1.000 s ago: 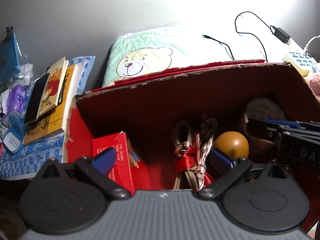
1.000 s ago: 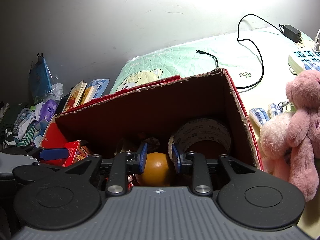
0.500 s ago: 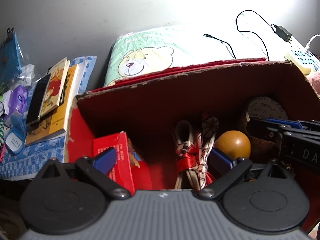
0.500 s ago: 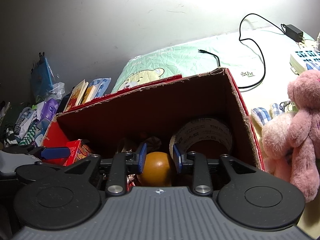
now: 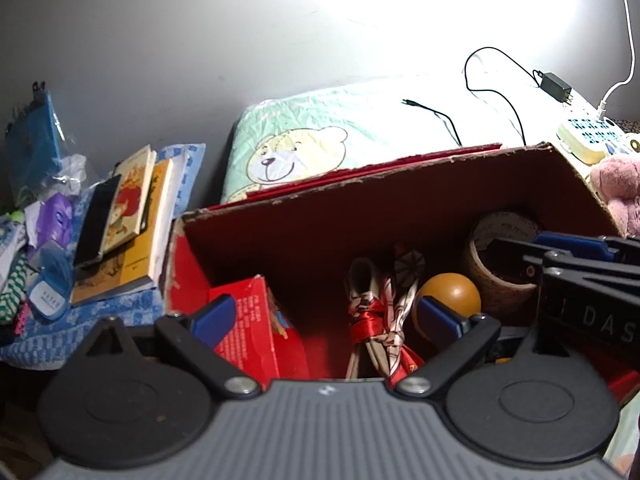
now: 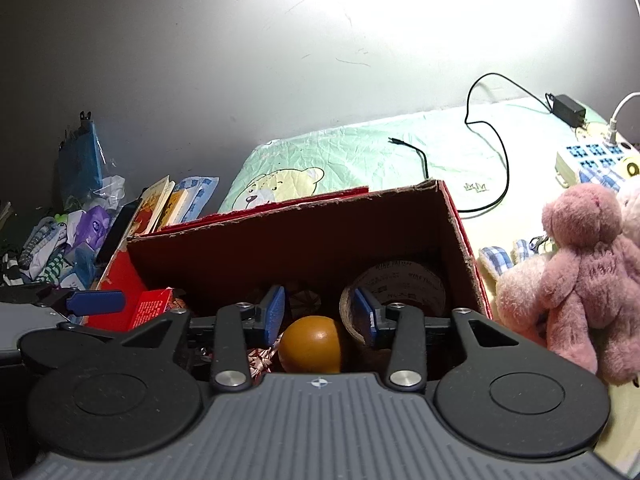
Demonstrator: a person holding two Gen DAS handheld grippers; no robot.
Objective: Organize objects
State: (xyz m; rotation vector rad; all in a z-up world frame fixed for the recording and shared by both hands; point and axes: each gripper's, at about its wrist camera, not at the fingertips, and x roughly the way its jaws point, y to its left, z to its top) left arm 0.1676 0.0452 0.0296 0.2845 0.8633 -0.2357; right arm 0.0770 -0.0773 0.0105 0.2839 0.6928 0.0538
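A red cardboard box [image 5: 360, 184] [image 6: 300, 208] stands open in front of both grippers. Inside lie an orange ball [image 5: 448, 296] [image 6: 312, 344], a roll of tape [image 5: 500, 256] [image 6: 404, 280], a knotted red-and-white scarf [image 5: 376, 320] and a red carton [image 5: 248, 320] [image 6: 154, 308]. My left gripper [image 5: 324, 318] hangs wide open over the box's left half and holds nothing. My right gripper [image 6: 320, 316] is open above the ball, near the tape, without touching either. One blue left fingertip [image 6: 96, 302] shows in the right wrist view.
A pink plush bear [image 6: 580, 272] sits just right of the box. Left of it, books [image 5: 132, 216] and a dark phone [image 5: 98, 220] lie on a blue towel [image 5: 80, 320]. Behind are a bear-print pillow [image 5: 320, 148], a black cable [image 6: 488, 152] and a power strip [image 5: 588, 136].
Both views have lifted, so the box sits lower in frame. The right gripper's fingers have spread a little wider. The things in the box have not moved.
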